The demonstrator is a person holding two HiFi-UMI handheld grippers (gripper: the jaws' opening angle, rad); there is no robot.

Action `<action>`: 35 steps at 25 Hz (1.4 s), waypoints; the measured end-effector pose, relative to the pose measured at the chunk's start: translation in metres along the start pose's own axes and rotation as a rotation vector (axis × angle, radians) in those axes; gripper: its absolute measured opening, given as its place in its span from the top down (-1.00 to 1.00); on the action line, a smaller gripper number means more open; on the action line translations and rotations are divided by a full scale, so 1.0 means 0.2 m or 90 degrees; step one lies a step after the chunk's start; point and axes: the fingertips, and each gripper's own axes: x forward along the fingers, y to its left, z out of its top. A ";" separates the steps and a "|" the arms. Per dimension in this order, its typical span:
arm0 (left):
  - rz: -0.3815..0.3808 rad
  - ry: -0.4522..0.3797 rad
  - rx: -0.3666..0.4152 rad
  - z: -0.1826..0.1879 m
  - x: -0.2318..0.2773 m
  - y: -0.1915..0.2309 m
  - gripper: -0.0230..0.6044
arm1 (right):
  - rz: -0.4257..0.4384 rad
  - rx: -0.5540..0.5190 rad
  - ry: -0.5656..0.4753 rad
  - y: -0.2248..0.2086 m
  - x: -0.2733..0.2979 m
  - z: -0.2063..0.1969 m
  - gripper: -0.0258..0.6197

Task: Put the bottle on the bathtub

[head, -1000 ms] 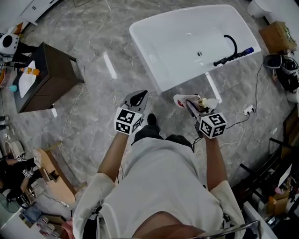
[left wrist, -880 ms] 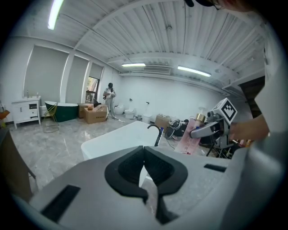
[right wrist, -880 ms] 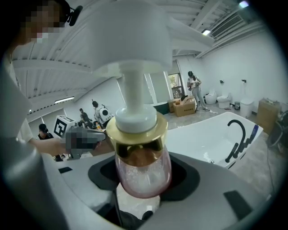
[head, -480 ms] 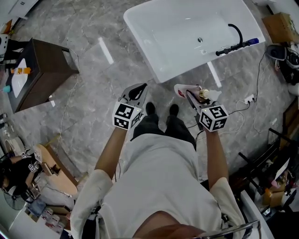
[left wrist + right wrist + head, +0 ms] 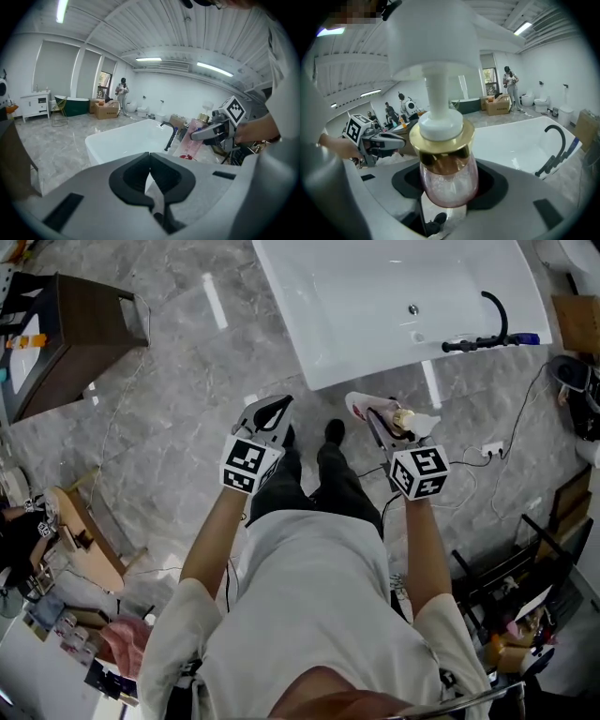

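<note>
The white bathtub [image 5: 356,296] fills the top of the head view, with a black faucet [image 5: 483,329] on its right rim. My right gripper [image 5: 384,423] is shut on a pink pump bottle [image 5: 364,412], held just short of the tub's near edge. The right gripper view shows the bottle [image 5: 447,176] up close, with gold collar and white pump, clamped between the jaws. The tub [image 5: 511,140] lies behind it. My left gripper [image 5: 270,413] hangs beside it at the same height, shut and empty. From the left gripper view [image 5: 149,161], the bottle [image 5: 191,140] shows at right.
A dark wooden cabinet [image 5: 66,334] stands at the upper left. Cables and a power strip [image 5: 487,451] lie on the marble floor right of my feet. A cardboard box [image 5: 577,324] and a black rack [image 5: 525,568] crowd the right side. People stand far back in the room.
I have stepped toward the bathtub, and its near edge now lies closer to both grippers. The right gripper kept its hold on the bottle; the left stayed shut.
</note>
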 end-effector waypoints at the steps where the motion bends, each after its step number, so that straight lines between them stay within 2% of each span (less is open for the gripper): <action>1: 0.006 0.002 -0.004 -0.02 0.03 0.00 0.90 | 0.006 -0.007 0.006 -0.02 0.03 -0.01 0.18; 7: 0.033 0.014 -0.048 -0.14 0.16 0.04 0.90 | 0.036 -0.034 0.041 -0.12 0.22 -0.09 0.17; 14: 0.052 0.046 -0.081 -0.36 0.34 0.11 0.90 | 0.082 -0.052 0.069 -0.18 0.50 -0.23 0.17; 21: 0.071 0.057 -0.110 -0.54 0.50 0.20 0.90 | 0.113 -0.089 0.095 -0.23 0.75 -0.39 0.17; 35: 0.063 0.066 -0.146 -0.87 0.75 0.26 0.90 | 0.130 -0.148 0.133 -0.30 1.13 -0.70 0.17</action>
